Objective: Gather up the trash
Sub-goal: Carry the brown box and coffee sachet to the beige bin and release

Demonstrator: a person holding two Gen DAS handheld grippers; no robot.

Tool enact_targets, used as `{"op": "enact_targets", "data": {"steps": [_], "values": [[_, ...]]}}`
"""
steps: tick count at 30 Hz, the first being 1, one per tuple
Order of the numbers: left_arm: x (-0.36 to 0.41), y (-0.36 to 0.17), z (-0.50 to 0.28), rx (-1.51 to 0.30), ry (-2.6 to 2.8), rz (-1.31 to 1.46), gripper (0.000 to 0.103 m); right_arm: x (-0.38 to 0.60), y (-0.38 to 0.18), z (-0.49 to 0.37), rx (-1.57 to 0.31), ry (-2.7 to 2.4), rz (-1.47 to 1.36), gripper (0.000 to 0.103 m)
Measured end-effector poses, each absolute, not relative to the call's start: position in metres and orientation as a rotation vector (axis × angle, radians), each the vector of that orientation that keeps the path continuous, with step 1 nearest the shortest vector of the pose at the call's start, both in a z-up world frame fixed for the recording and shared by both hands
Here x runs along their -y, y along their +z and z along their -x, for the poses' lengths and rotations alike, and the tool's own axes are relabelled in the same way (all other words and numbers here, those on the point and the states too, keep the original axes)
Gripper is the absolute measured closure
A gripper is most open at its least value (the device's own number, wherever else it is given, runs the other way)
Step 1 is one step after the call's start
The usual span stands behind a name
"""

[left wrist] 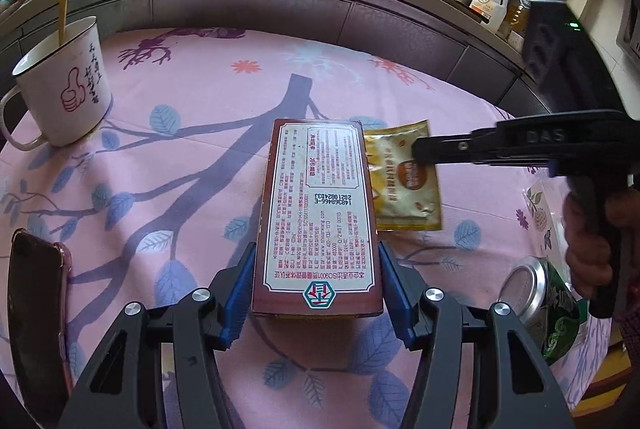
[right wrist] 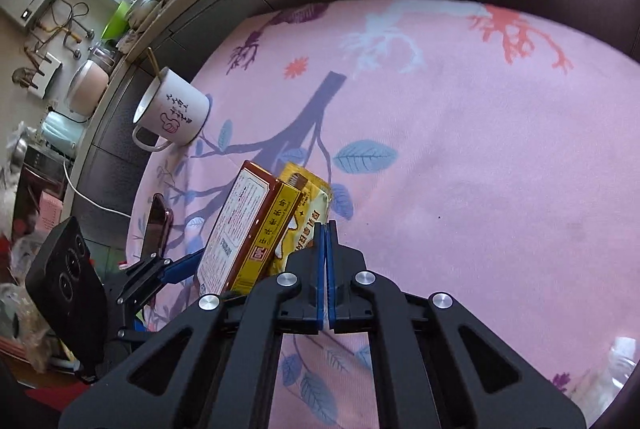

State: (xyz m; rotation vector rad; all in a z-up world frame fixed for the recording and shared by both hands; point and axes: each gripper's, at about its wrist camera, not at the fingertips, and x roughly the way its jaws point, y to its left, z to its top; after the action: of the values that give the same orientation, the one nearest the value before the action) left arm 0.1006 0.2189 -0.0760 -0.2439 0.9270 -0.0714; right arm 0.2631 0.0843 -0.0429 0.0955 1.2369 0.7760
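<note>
I am holding the brown box [left wrist: 318, 217] between my left fingers [left wrist: 236, 293]; my right gripper [left wrist: 418, 149] is pinching the yellow sachet [left wrist: 404, 193] beside it.

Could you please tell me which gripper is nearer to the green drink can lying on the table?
Left. The can lies just beside the left gripper's right-hand finger, which is clamped on the box. The right gripper is farther off, pinching the yellow sachet.

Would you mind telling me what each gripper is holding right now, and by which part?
The left gripper clamps the brown box by its two long sides at the near end. The right gripper pinches the yellow sachet by its edge.
</note>
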Motion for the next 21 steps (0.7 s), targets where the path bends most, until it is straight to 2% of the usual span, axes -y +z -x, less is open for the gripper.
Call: {"op": "enact_targets", "data": {"steps": [8, 21], "values": [[-0.220, -0.065, -0.097, -0.903, -0.050, 0.238, 0.045, -0.058, -0.002, -0.247, -1.086, 0.719, -0.061, 0.102], [-0.183, -0.022, -0.090, -0.835, -0.077, 0.167, 0.045, 0.045, 0.065, -0.199, -0.894, 0.695, -0.244, 0.102]]}}
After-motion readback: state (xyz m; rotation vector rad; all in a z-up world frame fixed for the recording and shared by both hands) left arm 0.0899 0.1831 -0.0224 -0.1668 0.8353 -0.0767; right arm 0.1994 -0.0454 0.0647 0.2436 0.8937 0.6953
